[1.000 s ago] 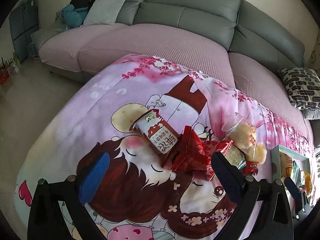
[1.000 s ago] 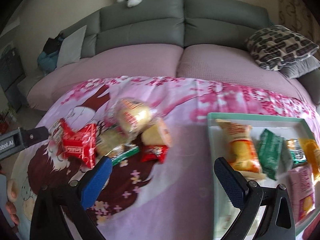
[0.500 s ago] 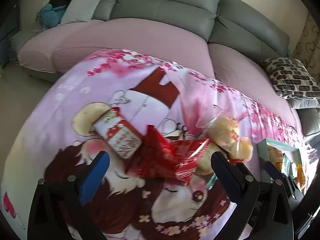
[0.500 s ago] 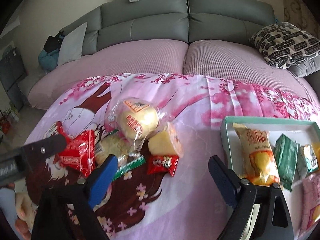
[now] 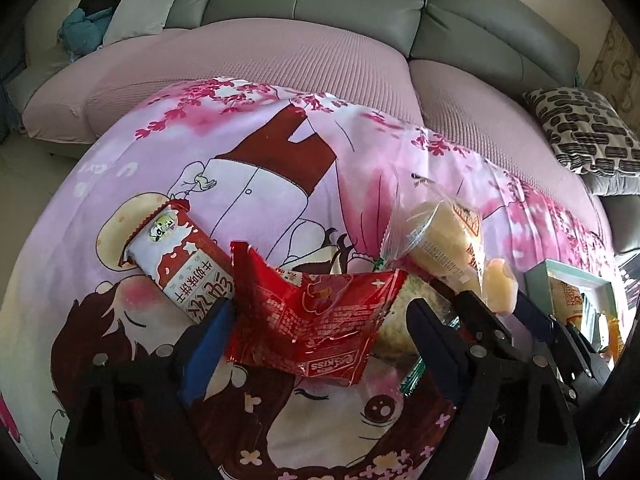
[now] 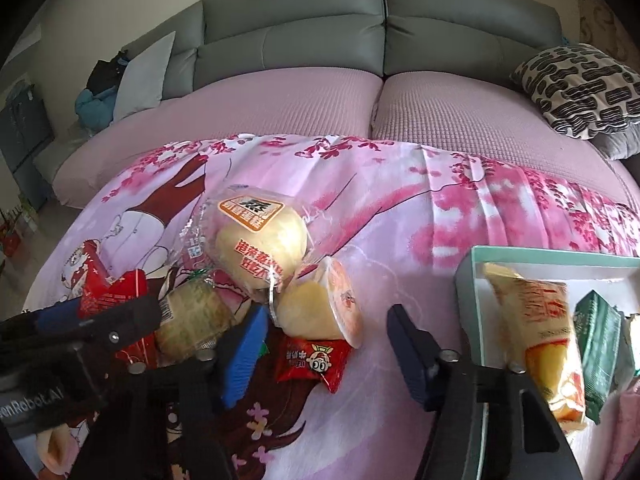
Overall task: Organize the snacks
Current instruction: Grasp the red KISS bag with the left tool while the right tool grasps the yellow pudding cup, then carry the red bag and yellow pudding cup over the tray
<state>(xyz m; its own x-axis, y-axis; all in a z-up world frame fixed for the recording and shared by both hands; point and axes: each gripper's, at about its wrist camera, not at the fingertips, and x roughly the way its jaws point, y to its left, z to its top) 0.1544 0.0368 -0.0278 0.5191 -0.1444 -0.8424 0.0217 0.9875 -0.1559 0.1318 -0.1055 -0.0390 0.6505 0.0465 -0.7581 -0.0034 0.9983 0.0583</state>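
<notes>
The red snack packet [image 5: 316,316] lies in the near pile on the tabletop [image 5: 256,160], between our left hand-held gripper [image 5: 316,320]'s open jaws. We judge closing comes next. Our right hand-held gripper [image 6: 324,344], open, brackets a small red packet [image 6: 314,362]; the tray [image 6: 466,276] waits right.

Shiny red snack bag [image 5: 316,316], pink cloth with cartoon girl and red flowers [image 5: 260,152], yellow bun in clear wrap [image 6: 262,246], green tray [image 6: 466,280], black-and-white patterned pillow [image 6: 580,88], grey sofa [image 6: 320,32], blue claw pads [image 6: 242,356].

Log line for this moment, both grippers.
left gripper: open, straddling crinkled red foil snack packet | right gripper: open, over small red candy wrapper | teal tray: partly filled
</notes>
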